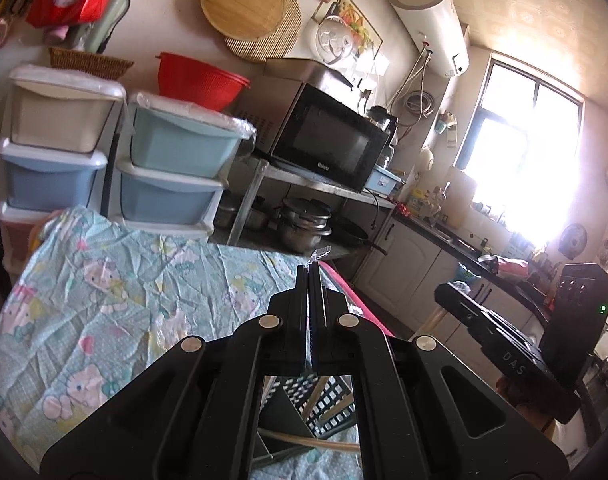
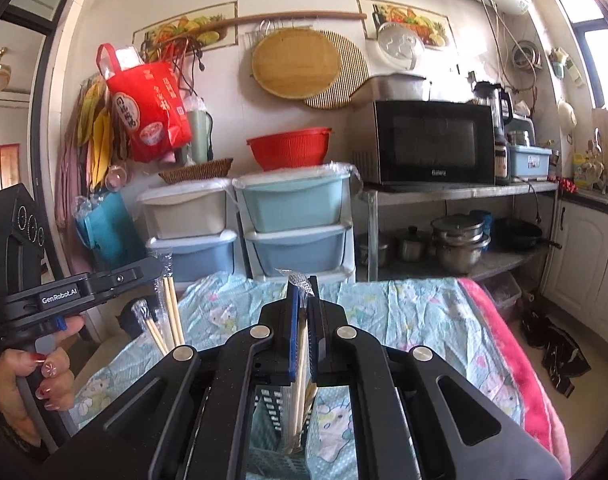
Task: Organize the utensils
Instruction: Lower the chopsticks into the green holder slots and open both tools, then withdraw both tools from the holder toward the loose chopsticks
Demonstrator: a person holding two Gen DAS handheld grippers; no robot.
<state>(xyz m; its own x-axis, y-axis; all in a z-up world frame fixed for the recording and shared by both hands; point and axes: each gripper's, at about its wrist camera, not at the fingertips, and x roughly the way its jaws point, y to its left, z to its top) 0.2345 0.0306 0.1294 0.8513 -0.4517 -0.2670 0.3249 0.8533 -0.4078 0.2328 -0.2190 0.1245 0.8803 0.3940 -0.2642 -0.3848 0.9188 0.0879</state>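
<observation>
Covering the surface (image 2: 415,312) is a cartoon-print cloth, with storage drawers (image 2: 296,216) and a microwave (image 2: 427,142) behind. Both grippers point up: left gripper (image 2: 160,270) clamps wrapped chopsticks (image 2: 172,308); right gripper (image 2: 302,292) pinches another pair (image 2: 302,354) above a basket (image 2: 270,416).

R gripper (image 2: 302,292) fingers clamped on wrapped chopsticks (image 2: 300,360), above basket (image 2: 270,420).

The table (image 2: 423,320) stands in front of 2 stacks of drawers (image 2: 296,220). A basin (image 2: 290,148) sits on the right stack. Right of the drawers, a microwave (image 2: 427,142) rests on a shelf (image 2: 455,190), with pots (image 2: 459,240) below.
</observation>
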